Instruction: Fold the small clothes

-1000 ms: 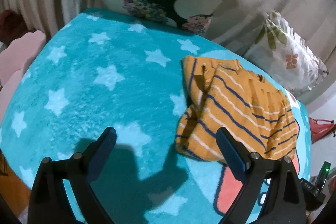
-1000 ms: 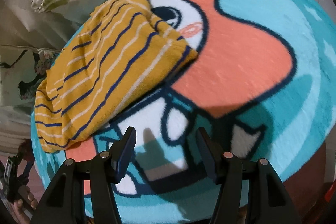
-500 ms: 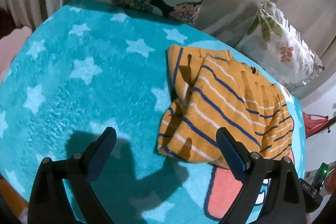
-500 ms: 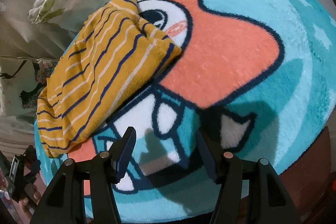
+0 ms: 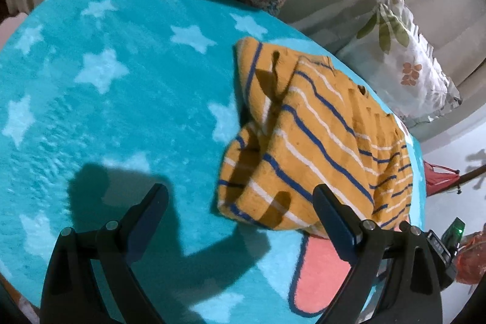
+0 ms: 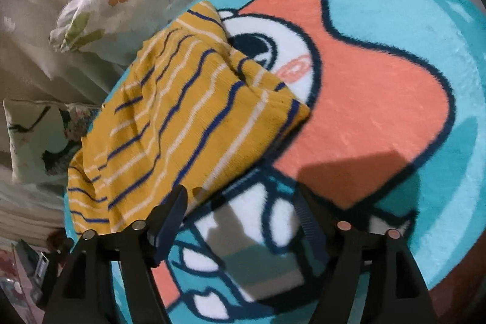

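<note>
A teal star-patterned blanket (image 5: 121,111) with an orange cartoon figure covered the bed, and a folded mustard striped garment (image 5: 309,138) lay on it right of frame centre in the left wrist view.

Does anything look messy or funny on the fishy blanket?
Yes: the orange striped shirt is not lying flat. It sits bunched on the blue star blanket, one edge folded over with creases, and it lies crooked across the cartoon's eye in the right wrist view. Both hand-held grippers, left and right, are open and hold nothing.
</note>
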A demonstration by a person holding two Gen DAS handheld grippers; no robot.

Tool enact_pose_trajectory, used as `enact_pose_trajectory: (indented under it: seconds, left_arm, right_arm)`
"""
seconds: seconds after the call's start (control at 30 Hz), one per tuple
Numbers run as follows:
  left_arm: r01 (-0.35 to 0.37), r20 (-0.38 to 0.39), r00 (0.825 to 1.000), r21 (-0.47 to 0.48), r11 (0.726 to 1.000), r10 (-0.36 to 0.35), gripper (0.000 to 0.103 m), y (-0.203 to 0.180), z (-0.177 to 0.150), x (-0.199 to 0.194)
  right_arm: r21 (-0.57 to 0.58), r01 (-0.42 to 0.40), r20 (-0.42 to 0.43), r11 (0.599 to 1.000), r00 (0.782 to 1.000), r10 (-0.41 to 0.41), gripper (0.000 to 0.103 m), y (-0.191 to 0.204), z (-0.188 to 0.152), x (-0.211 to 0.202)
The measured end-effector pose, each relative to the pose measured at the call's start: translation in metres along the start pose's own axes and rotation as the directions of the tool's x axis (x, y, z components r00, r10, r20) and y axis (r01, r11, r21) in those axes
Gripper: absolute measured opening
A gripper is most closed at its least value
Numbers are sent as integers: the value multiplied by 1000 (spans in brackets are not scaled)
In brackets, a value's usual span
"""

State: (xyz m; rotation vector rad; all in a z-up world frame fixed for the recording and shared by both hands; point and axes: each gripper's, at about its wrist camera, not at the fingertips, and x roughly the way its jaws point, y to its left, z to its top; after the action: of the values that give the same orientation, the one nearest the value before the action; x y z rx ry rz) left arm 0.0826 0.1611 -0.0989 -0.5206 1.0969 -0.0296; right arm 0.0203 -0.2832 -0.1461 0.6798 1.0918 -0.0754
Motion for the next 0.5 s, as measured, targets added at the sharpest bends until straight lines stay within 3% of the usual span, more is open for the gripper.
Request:
enact_pose_trajectory:
  seconds: [0.27,0.4,0.5]
  left_arm:
    - [128,-89,988,5,992,-127,95,-16,-11,24]
    - [107,-47,993,39,993,-105,95,-27,-4,34]
    - [100,-31,995,13,995,-99,95,-32,6,42]
  right_arm:
    - [-31,-28,1,999,1000,28,79,19,-2,6]
    - [-100,-15,4,995,1000,15,79,28,6,17]
    - [-74,-86,-1,994,996,86,79,25,26,25]
